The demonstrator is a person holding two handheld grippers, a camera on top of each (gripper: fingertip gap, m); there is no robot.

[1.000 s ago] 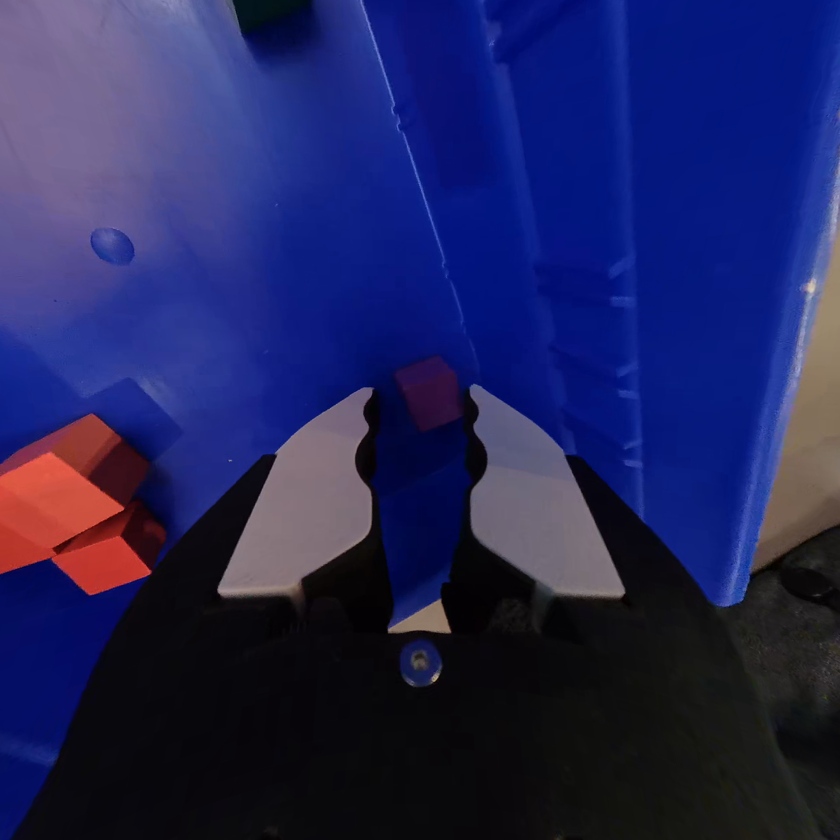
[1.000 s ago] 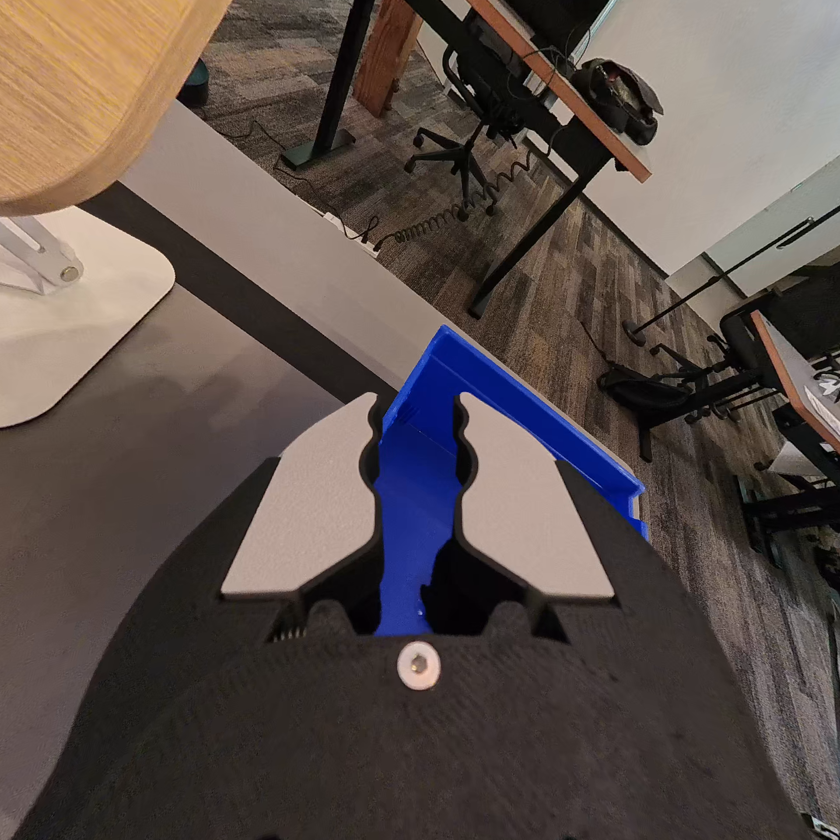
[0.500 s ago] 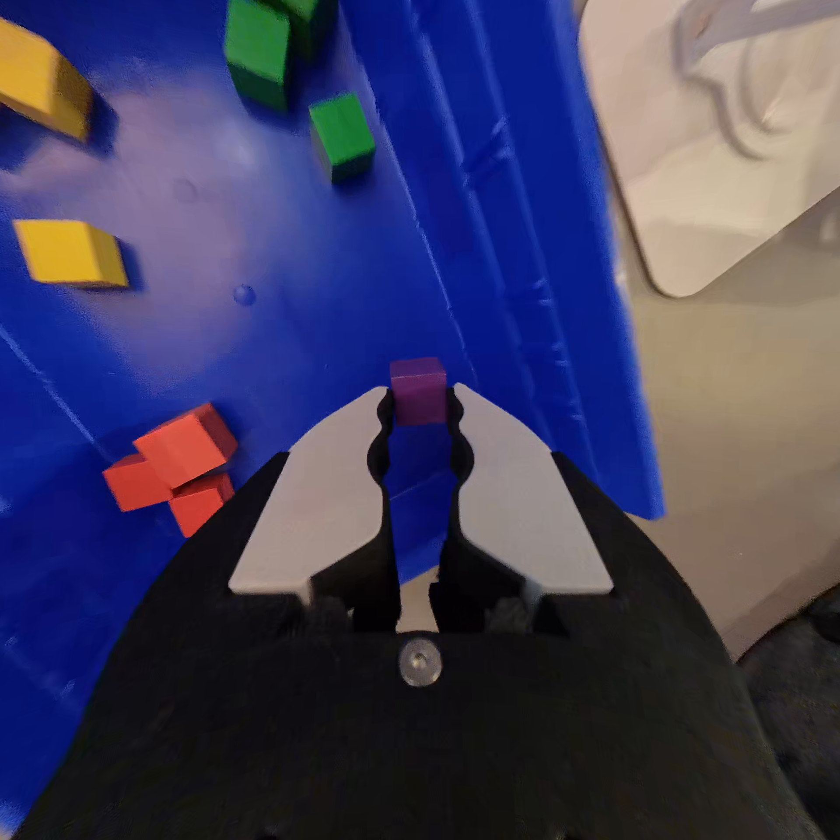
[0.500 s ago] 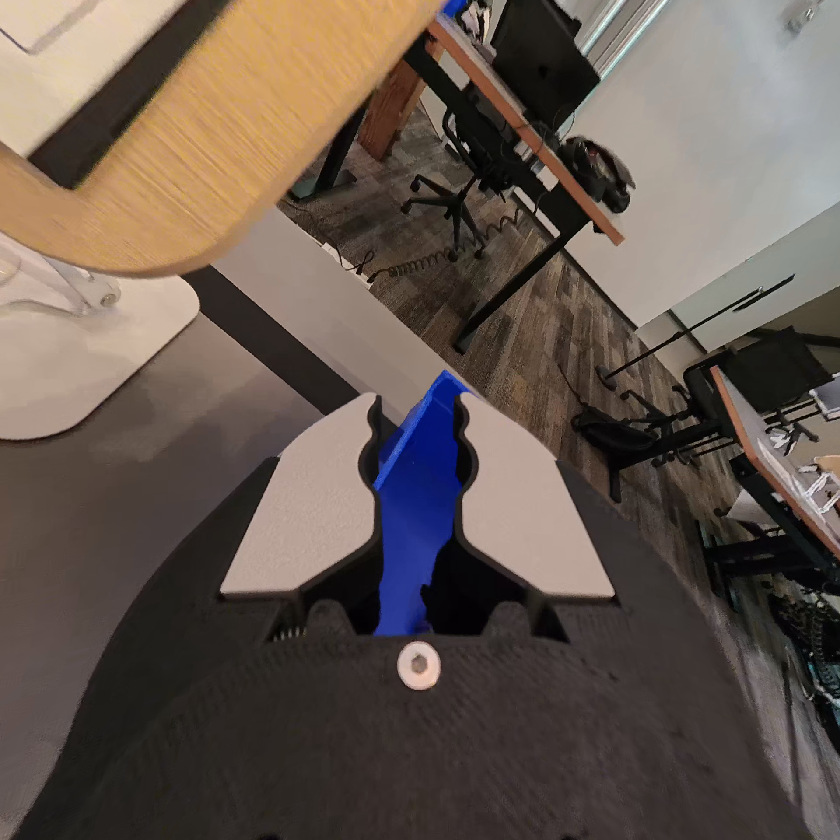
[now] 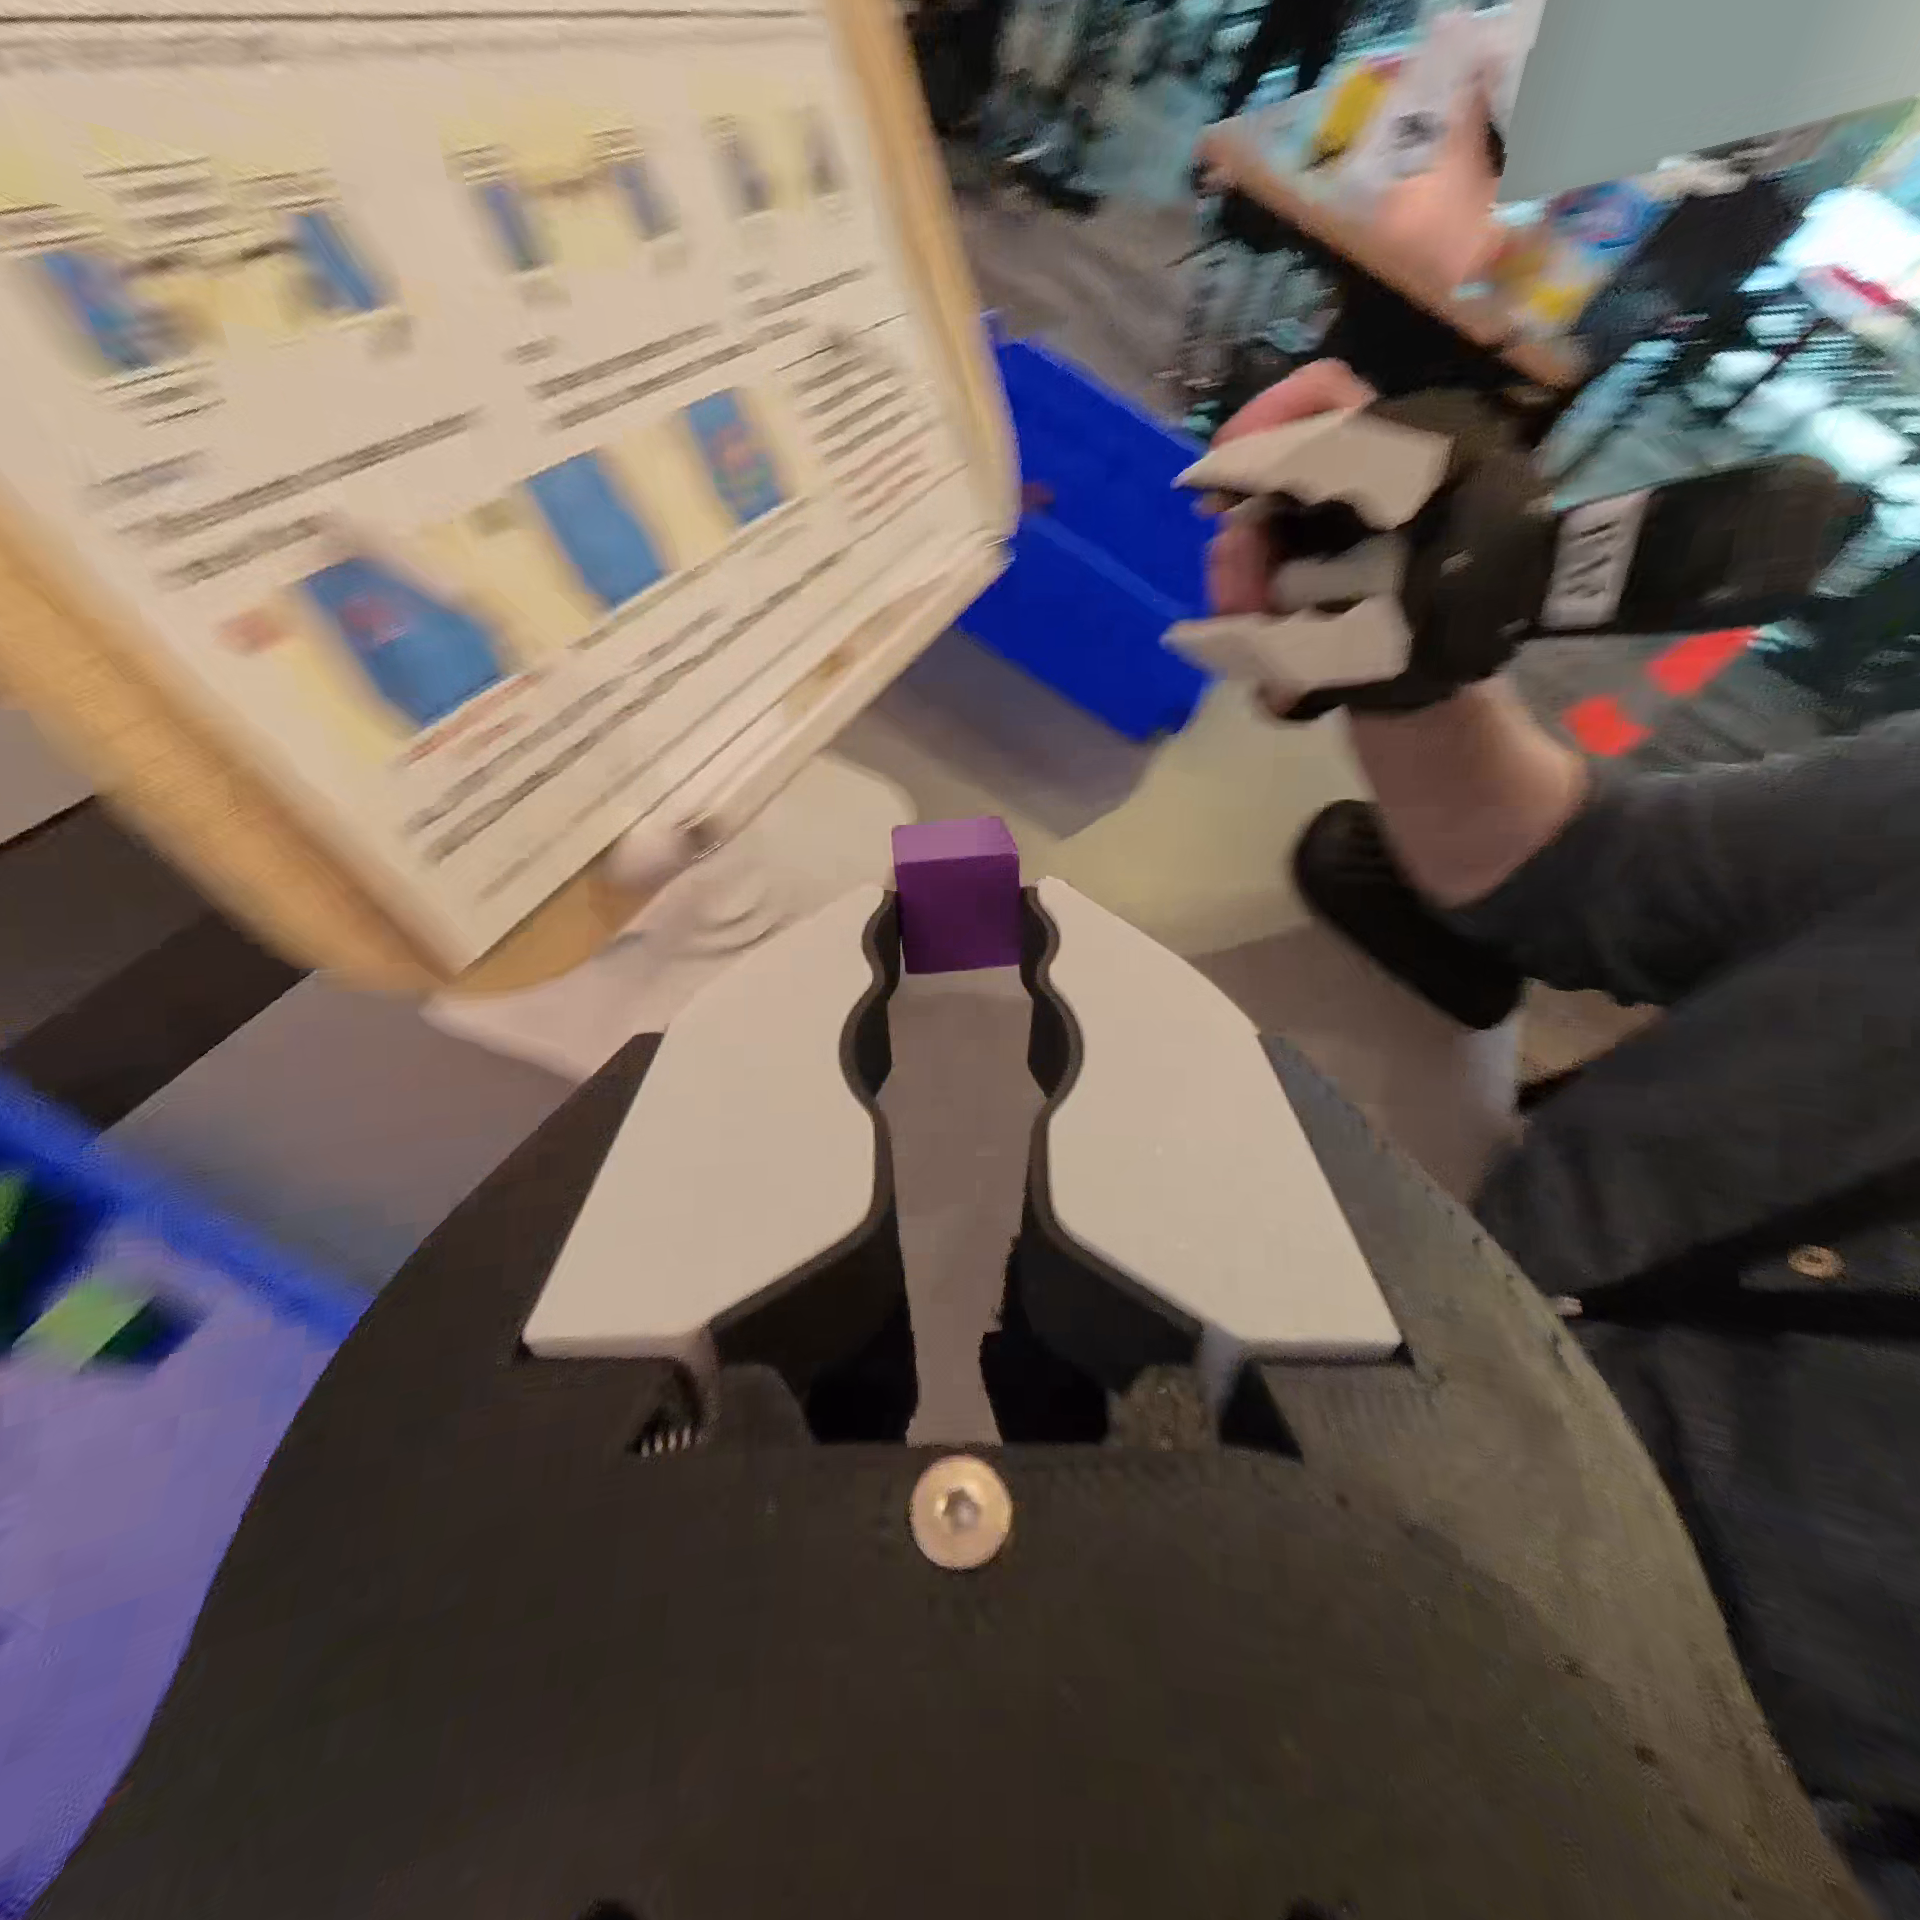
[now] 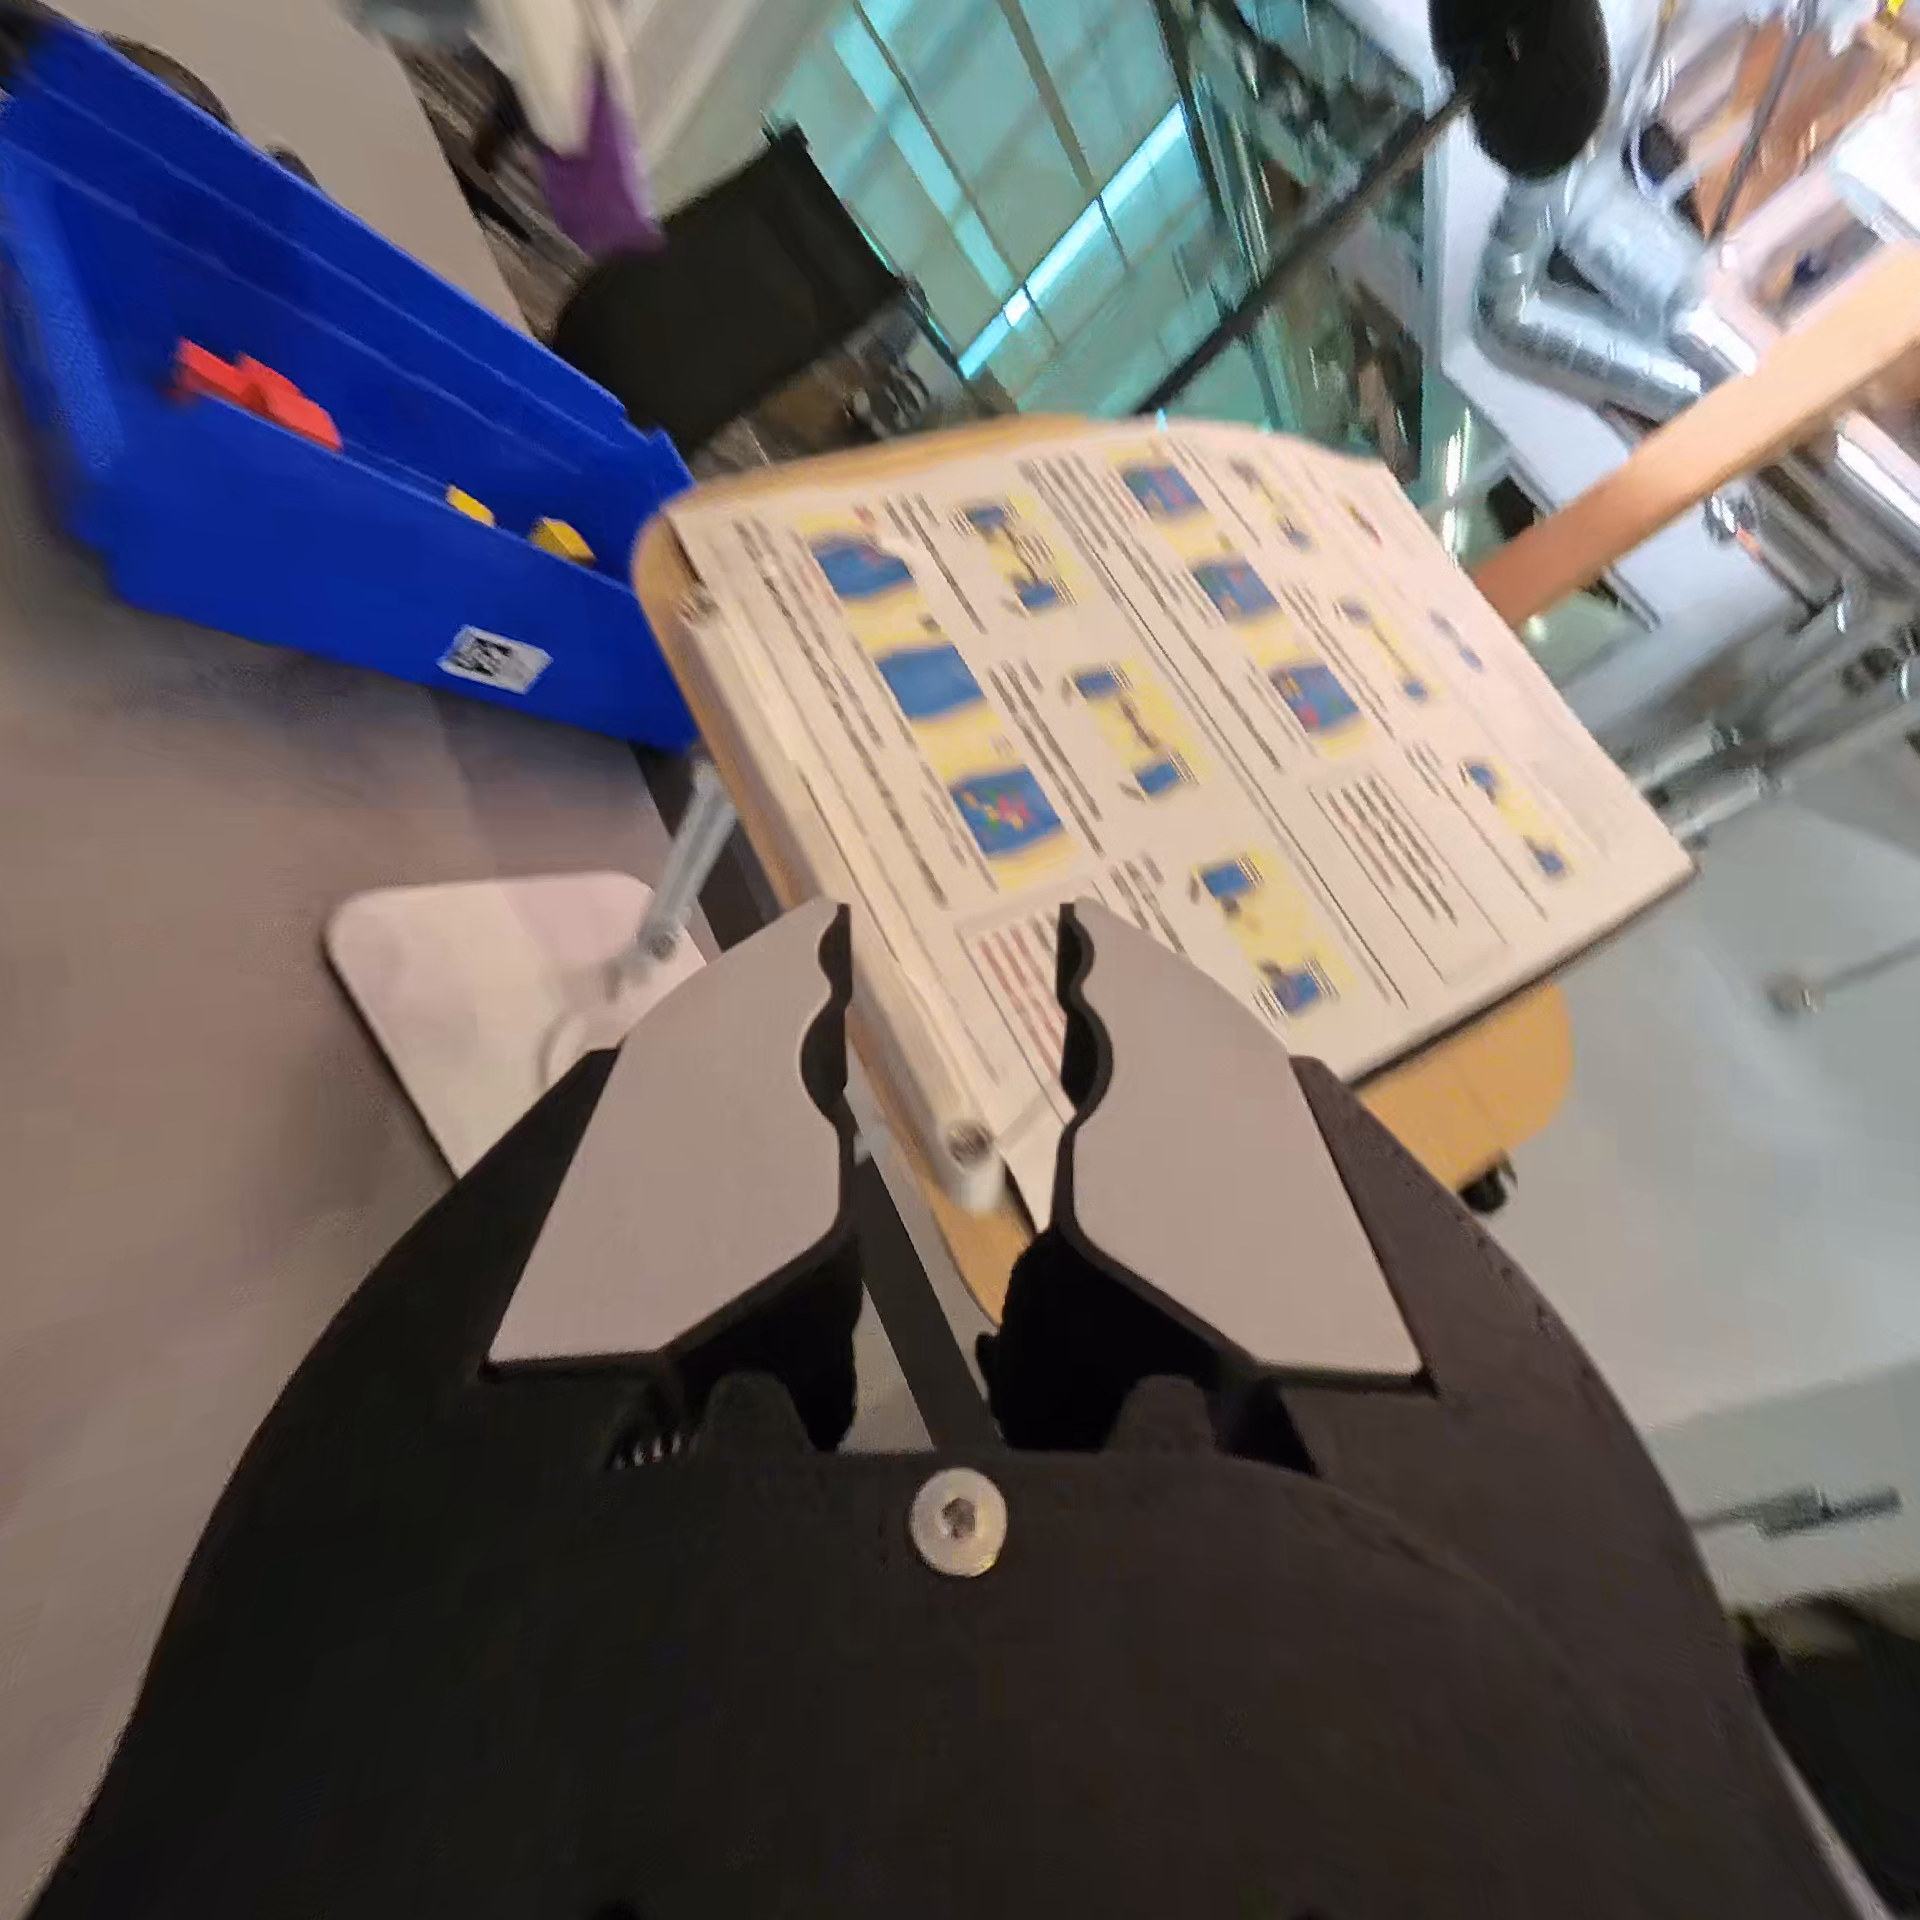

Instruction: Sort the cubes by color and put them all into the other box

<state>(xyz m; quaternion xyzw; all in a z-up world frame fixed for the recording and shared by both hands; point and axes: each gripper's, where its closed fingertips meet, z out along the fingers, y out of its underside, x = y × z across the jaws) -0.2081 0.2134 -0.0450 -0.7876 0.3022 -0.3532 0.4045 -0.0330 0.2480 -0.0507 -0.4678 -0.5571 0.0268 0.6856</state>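
The purple cube [image 5: 956, 899], flat face toward the camera, sits pinched at the tips of the left claw [image 5: 958, 914] above the worktop [image 5: 1299, 997]. Blue box [image 5: 1081, 582] at one o'clock. Right claw [image 6: 951, 935] spread, bare.

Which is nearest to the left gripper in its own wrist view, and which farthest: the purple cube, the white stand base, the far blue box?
1. Purple cube: pinched at the left gripper's fingertips.
2. White stand base: just beyond the tips, slightly left, on the table.
3. Blue box: farthest, up and right, behind the instruction board.
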